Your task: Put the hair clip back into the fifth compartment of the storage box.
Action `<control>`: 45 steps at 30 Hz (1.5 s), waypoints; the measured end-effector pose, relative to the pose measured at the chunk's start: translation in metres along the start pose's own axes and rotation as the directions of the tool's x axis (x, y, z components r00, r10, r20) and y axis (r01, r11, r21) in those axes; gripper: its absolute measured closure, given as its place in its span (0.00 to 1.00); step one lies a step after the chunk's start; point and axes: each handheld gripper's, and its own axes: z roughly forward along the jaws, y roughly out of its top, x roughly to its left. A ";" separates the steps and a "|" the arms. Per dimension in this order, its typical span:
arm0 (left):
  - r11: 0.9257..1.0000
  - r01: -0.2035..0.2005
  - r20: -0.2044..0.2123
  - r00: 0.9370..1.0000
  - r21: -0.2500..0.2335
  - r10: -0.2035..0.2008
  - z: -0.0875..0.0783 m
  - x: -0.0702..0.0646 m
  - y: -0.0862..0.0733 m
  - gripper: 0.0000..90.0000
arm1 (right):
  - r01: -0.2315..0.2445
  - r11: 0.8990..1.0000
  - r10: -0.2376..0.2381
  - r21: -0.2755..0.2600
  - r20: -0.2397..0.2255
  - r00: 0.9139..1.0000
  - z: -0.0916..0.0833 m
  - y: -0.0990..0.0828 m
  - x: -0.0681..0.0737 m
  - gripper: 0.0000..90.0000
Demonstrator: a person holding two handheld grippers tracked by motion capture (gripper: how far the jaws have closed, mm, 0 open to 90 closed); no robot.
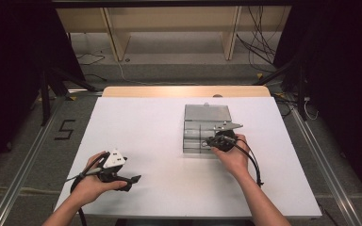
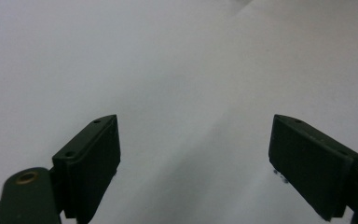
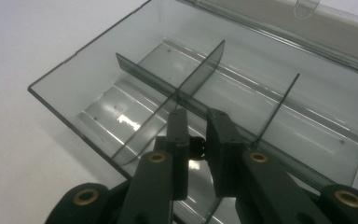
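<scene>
White board (image 1: 169, 155) covers the table, with a strip of pale wood (image 1: 186, 91) showing along its far edge. Beyond that edge lie a grey floor, loose cables (image 1: 259, 47) and the legs of a light wooden shelf frame (image 1: 115, 40); black drapes close off both sides, and a figure five is taped on the floor (image 1: 65, 129) to the left of the board.

On the board, right of centre, sits a clear plastic organiser box (image 1: 207, 129) with its lid (image 1: 207, 112) flung open toward the far edge. Thin smoky dividers (image 3: 191, 81) split the box into compartments.

At the box's near right part is the right gripper (image 1: 222, 141), its tip inside the box. In the right gripper view its jaws stand close together, with only a narrow gap, clamped on one of the upright dividers just where the partitions cross, above the box floor; a small dark piece shows in the gap, too unclear to name.

Well apart from the box, near the board's front left, the left gripper (image 1: 133, 180) is held low in the hand. In the left gripper view (image 2: 193, 154) its jaws stand wide apart, with bare white board between them.
</scene>
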 end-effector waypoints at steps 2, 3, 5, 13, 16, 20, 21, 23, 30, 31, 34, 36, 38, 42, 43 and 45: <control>1.000 0.000 0.001 1.000 0.000 0.000 0.000 0.000 0.000 0.18 | -0.003 1.000 0.003 0.004 0.002 1.000 0.000 -0.001 -0.001 0.89; 1.000 0.000 0.001 1.000 0.000 0.000 0.000 0.000 0.000 0.18 | -0.004 1.000 0.004 0.003 0.002 1.000 0.000 -0.001 -0.001 0.89; 1.000 0.000 0.000 1.000 0.000 0.000 0.000 0.000 0.000 0.18 | -0.006 1.000 0.006 0.006 0.002 1.000 0.000 -0.001 -0.002 0.89; 1.000 0.003 0.001 1.000 0.001 -0.003 0.000 0.000 0.000 0.18 | -0.012 1.000 0.012 0.023 -0.002 1.000 0.003 -0.001 -0.002 0.89; 1.000 0.003 0.001 1.000 0.001 -0.003 0.000 -0.001 0.000 0.18 | -0.013 0.999 0.013 0.032 -0.005 1.000 0.003 0.000 -0.002 0.89; 1.000 0.001 0.001 1.000 0.001 -0.001 0.000 0.000 0.000 0.18 | -0.014 0.999 0.015 0.040 -0.008 1.000 0.004 0.000 -0.003 0.89; 1.000 0.002 0.002 1.000 0.002 -0.002 0.000 -0.001 0.000 0.18 | -0.015 0.999 0.015 0.042 -0.007 1.000 0.004 0.000 -0.003 0.89; 1.000 0.003 0.002 1.000 0.001 -0.003 0.001 -0.001 0.000 0.18 | -0.014 0.999 0.015 0.043 -0.006 1.000 0.004 0.001 -0.003 0.89; 1.000 0.000 0.000 1.000 0.000 0.000 0.000 0.000 0.000 0.18 | -0.015 0.999 0.015 0.045 -0.003 1.000 0.004 0.001 -0.003 0.89; 1.000 0.002 0.000 1.000 0.000 -0.002 0.000 0.000 0.000 0.18 | -0.015 0.999 0.015 0.045 -0.003 1.000 0.004 0.001 -0.003 0.89; 1.000 0.002 0.001 1.000 0.000 -0.002 0.000 -0.001 0.000 0.18 | -0.017 0.999 0.017 0.045 -0.004 1.000 0.004 0.001 -0.003 0.89; 1.000 -0.001 -0.001 1.000 0.000 0.001 0.000 0.000 0.000 0.18 | -0.019 0.999 0.019 0.045 -0.003 1.000 0.004 0.001 -0.003 0.88; 1.000 0.003 0.000 1.000 0.000 -0.003 0.000 -0.001 0.000 0.18 | -0.022 0.999 0.022 0.045 -0.003 1.000 0.004 0.001 -0.003 0.86; 1.000 0.003 0.000 1.000 0.000 -0.003 0.001 -0.001 0.000 0.18 | -0.028 0.999 0.028 0.044 -0.006 1.000 0.004 0.001 -0.003 0.85; 1.000 0.002 0.001 1.000 0.001 -0.002 0.000 0.000 0.000 0.18 | -0.029 0.999 0.029 0.044 -0.006 1.000 0.004 0.001 -0.003 0.84; 1.000 -0.001 0.000 1.000 -0.001 0.001 0.000 0.000 0.000 0.18 | -0.029 0.999 0.029 0.043 -0.006 1.000 0.004 0.001 -0.003 0.84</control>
